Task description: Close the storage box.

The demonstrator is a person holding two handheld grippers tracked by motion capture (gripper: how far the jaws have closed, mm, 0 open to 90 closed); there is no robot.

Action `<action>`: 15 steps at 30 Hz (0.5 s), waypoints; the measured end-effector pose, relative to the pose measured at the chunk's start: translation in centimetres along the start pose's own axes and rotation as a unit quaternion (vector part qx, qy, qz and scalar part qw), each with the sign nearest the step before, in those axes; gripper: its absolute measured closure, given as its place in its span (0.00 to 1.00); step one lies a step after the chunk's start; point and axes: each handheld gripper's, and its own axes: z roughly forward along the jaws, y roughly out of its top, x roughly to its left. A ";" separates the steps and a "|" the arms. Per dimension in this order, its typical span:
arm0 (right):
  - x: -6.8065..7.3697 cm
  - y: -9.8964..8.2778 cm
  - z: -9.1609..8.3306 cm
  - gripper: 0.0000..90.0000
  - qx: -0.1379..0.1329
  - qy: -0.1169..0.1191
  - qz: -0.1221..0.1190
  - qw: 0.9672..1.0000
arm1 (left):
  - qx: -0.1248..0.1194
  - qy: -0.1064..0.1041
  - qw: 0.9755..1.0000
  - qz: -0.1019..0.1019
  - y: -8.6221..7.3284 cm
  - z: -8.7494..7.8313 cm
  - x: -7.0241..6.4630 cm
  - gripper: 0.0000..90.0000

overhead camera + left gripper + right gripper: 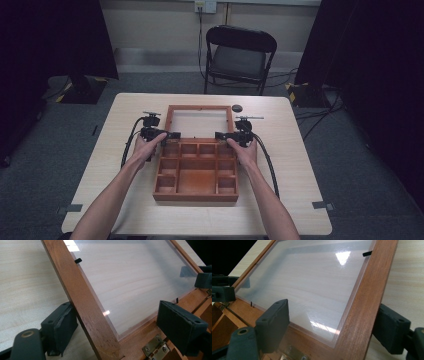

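Straddling the lid (199,108) side rails at nine and three o'clock, left hand-held gripper (172,135) and right hand-held gripper (220,135) stand apart, unclamped; pinch both evenly before swinging it.

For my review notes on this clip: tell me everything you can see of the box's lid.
The lid is a reddish-brown wooden frame around a clear pane, through which the pale table shows. Small black clips hold the pane in. It is swung open behind the compartmented box, joined to it by brass hinges. The left gripper straddles its left rail, the right gripper its right rail; whether the pads press it cannot be told.
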 end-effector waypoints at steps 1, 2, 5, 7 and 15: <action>0.0 0.0 0.0 0.22 0.000 0.000 0.000 1.000 | 0.000 0.000 1.000 0.000 0.0 0.0 0.0 0.18; 0.0 0.1 0.0 0.22 0.002 0.000 0.001 1.000 | 0.000 -0.001 1.000 -0.001 0.0 0.0 0.0 0.18; 0.0 0.2 0.0 0.23 0.001 -0.001 -0.004 1.000 | -0.003 -0.007 1.000 -0.004 0.0 0.0 0.1 0.21; 0.1 0.3 -0.1 0.23 0.000 -0.002 -0.006 1.000 | -0.001 -0.010 1.000 -0.001 0.0 -0.1 0.1 0.22; 0.3 0.7 -0.8 0.32 -0.012 -0.009 -0.015 1.000 | -0.015 0.012 1.000 0.021 0.3 -0.7 -0.3 0.33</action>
